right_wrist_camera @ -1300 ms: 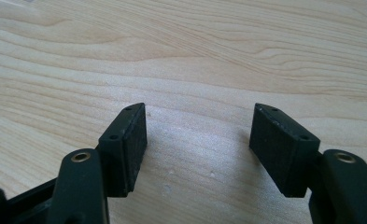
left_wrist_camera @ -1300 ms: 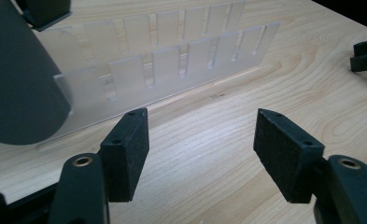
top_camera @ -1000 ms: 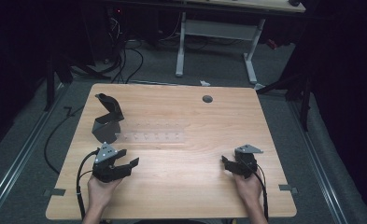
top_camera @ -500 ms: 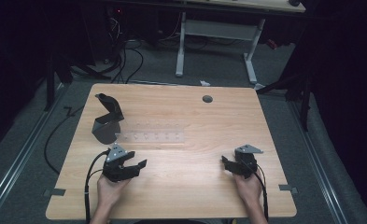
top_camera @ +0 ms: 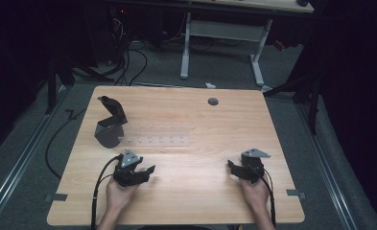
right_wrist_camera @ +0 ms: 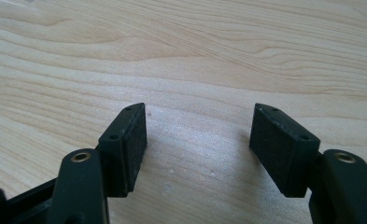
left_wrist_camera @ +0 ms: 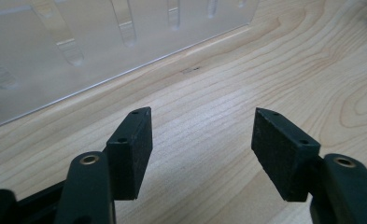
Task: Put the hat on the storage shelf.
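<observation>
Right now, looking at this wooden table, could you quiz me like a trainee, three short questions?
1. True or false: the left tool is gripping something.
2. Which thing lies closest ahead of the left tool: A) the clear plastic rack, B) the dark grey holder, C) the round hole in the table?
3. What lies between the right tool's jaws?

Key: 1. False, its jaws stand apart with nothing between them. 2. A. 3. Bare table wood.
</observation>
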`<state>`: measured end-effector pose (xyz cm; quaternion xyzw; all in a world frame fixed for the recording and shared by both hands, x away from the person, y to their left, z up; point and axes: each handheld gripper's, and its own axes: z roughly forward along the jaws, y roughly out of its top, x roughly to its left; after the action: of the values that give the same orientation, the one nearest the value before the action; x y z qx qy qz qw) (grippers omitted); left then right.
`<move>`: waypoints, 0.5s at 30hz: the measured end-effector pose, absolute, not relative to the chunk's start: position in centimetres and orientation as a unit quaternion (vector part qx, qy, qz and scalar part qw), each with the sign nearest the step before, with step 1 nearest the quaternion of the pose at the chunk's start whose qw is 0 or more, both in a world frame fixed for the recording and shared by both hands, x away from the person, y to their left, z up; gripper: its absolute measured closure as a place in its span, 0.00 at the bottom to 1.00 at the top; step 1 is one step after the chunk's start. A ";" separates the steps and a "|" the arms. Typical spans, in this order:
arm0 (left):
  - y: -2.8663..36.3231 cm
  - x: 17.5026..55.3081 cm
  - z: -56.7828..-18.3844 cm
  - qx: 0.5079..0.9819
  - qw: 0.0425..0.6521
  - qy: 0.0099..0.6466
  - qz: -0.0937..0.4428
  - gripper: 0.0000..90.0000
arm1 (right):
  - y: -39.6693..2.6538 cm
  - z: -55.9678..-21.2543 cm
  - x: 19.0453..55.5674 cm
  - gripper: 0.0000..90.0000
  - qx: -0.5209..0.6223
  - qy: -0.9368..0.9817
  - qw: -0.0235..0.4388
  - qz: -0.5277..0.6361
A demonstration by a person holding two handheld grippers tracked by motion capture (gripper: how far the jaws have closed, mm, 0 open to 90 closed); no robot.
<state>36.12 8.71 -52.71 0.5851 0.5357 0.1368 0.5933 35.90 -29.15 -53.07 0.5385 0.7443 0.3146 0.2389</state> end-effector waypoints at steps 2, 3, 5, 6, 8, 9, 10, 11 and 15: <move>8.5 36.3 -52.9 0.586 0.591 0.535 0.146 0.44 | -29.2 -53.1 35.9 0.41 0.538 0.745 0.239 0.315; 8.5 36.4 -53.0 0.586 0.589 0.536 0.150 0.44 | -29.1 -53.1 35.9 0.41 0.537 0.745 0.239 0.315; 8.4 36.6 -53.3 0.589 0.584 0.536 0.157 0.44 | -29.1 -53.1 35.9 0.41 0.538 0.745 0.239 0.315; 8.3 36.6 -53.5 0.591 0.581 0.537 0.160 0.44 | -29.2 -53.1 35.9 0.41 0.537 0.745 0.239 0.315; 8.2 36.7 -53.8 0.597 0.573 0.537 0.163 0.43 | -29.2 -53.1 35.9 0.41 0.537 0.745 0.239 0.315; 8.2 36.7 -53.8 0.597 0.573 0.537 0.163 0.43 | -29.1 -53.1 35.9 0.41 0.538 0.745 0.239 0.315; 7.9 36.7 -54.2 0.607 0.564 0.533 0.169 0.43 | -29.1 -53.1 35.9 0.41 0.538 0.745 0.239 0.315; 7.8 36.6 -54.4 0.612 0.561 0.531 0.168 0.43 | -29.1 -53.1 35.9 0.41 0.538 0.745 0.239 0.315; 7.4 36.3 -54.6 0.621 0.557 0.524 0.171 0.42 | -29.1 -53.1 35.9 0.41 0.538 0.744 0.238 0.315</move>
<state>36.30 7.41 -54.63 0.6212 0.5239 0.1711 0.5571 35.91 -29.14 -53.07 0.5383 0.7444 0.3150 0.2384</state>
